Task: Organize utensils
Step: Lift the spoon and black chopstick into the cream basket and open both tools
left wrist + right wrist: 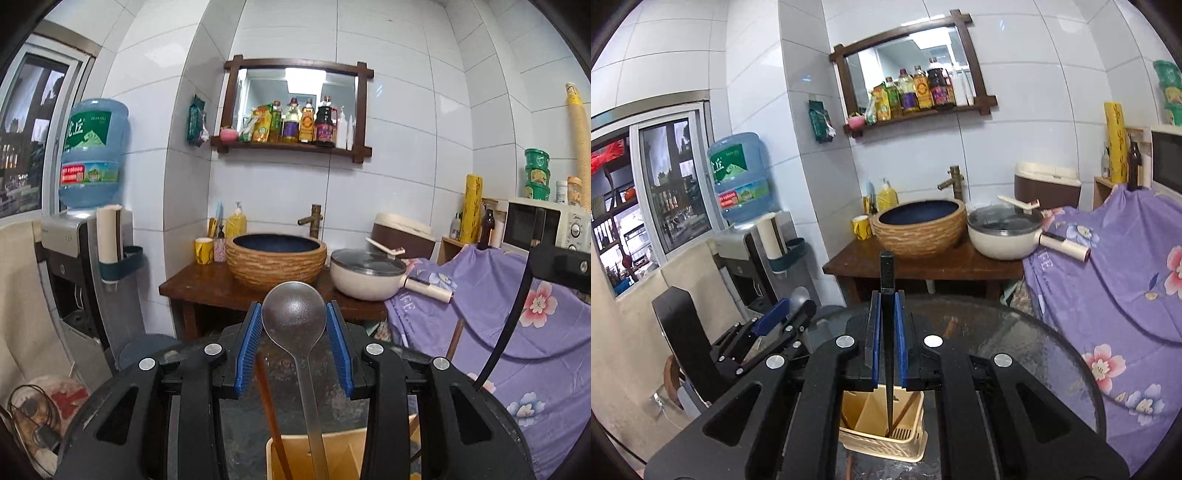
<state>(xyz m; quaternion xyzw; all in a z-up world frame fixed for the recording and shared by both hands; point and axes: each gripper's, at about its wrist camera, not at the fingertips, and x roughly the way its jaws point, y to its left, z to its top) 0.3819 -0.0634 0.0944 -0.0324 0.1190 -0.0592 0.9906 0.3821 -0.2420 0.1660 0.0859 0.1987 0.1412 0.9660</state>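
Observation:
My left gripper (294,317) is shut on a metal ladle (293,314), bowl up between the blue pads, its handle running down into a beige utensil holder (343,454). A brown chopstick (271,413) leans in that holder. My right gripper (885,321) is shut on a black-handled knife (887,280), blade pointing down into the beige utensil holder (882,417), which has dividers and brown chopsticks (905,408) inside. The left gripper (783,314) with the ladle also shows at the left of the right wrist view.
The holder stands on a round glass table (1015,354). Behind are a wooden stand (207,286) with a woven basin (276,258) and white pot (364,275), a water dispenser (85,236) at left, and a purple floral cloth (517,325) at right.

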